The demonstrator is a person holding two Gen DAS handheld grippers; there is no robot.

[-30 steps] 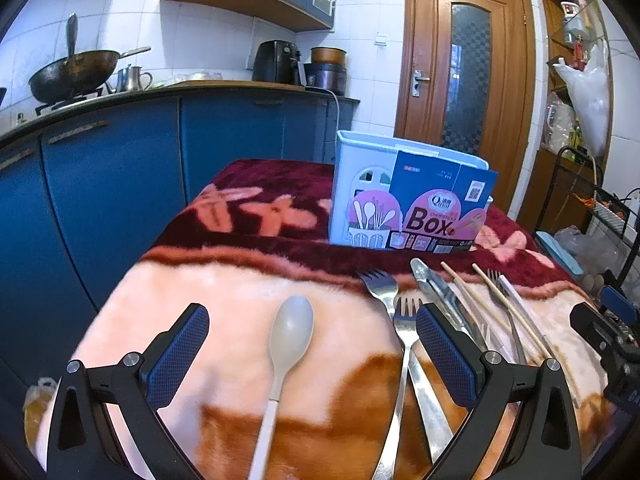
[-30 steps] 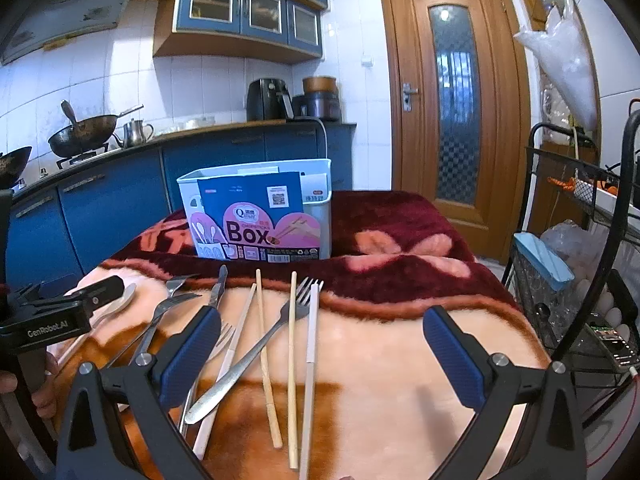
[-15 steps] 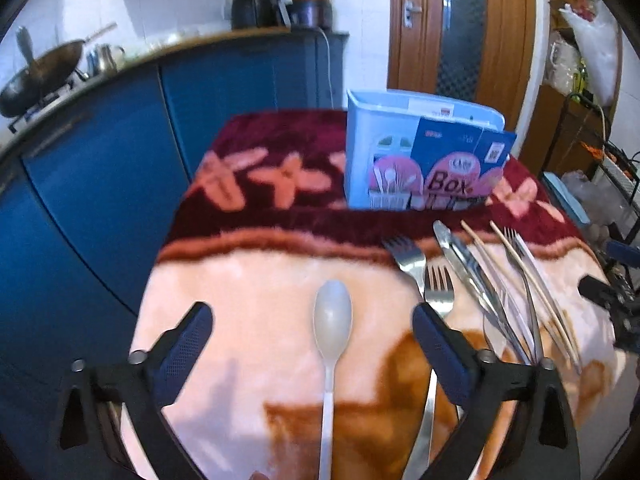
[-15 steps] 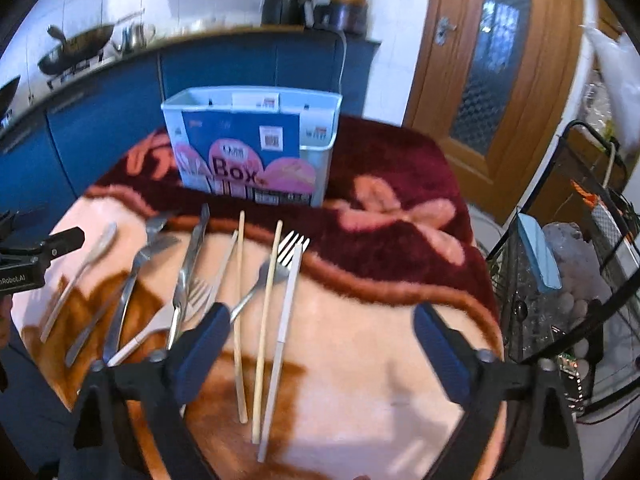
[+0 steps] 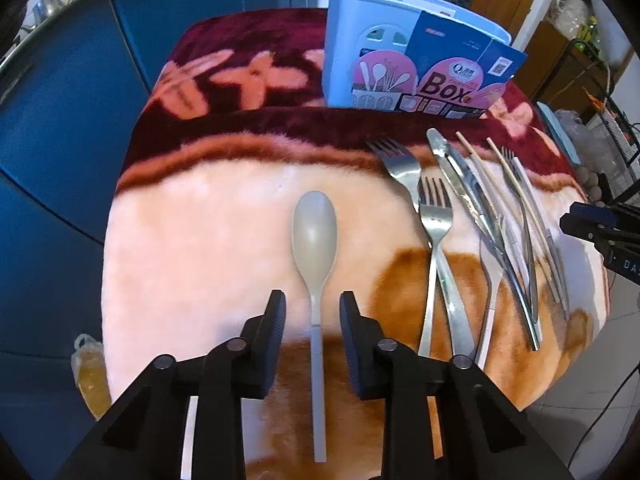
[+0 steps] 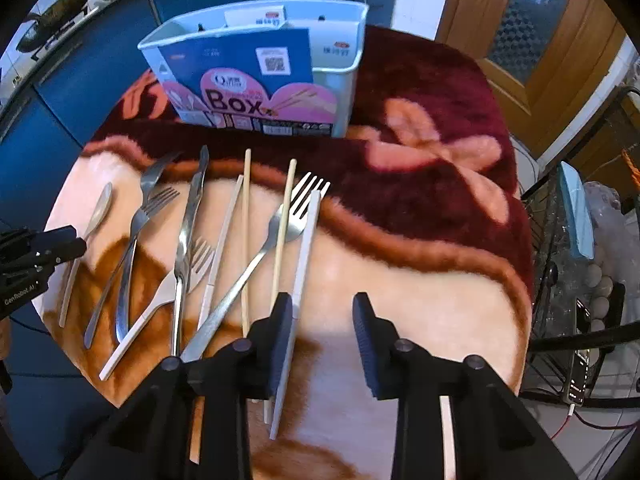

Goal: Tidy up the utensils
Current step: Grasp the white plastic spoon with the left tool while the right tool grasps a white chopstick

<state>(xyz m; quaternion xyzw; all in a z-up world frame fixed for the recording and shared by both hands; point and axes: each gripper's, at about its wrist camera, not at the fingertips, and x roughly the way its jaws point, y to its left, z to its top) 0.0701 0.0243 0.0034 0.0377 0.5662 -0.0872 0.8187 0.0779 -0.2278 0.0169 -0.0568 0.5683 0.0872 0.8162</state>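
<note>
A grey plastic spoon [image 5: 314, 236] lies on the fleece blanket; its handle runs between the fingers of my left gripper [image 5: 313, 316], which is open around it with gaps on both sides. To its right lie metal forks [image 5: 434, 216], a knife [image 5: 468, 184] and chopsticks [image 5: 516, 184]. My right gripper [image 6: 323, 320] is open above the blanket; its left finger stands beside a white chopstick [image 6: 304, 256] and a fork [image 6: 276, 232]. The blue utensil box [image 6: 256, 80] stands upright at the far side; it also shows in the left wrist view [image 5: 408, 52].
The blanket-covered table [image 6: 420, 280] ends close to blue kitchen cabinets [image 5: 60, 100] on the left. A black wire rack [image 6: 580, 280] with a phone stands at the right. A wooden door [image 6: 540, 32] is behind the table.
Both grippers have tilted down and come closer to the table. Their fingers have narrowed from wide open. The left now straddles the spoon handle; the right sits by the white chopstick.
</note>
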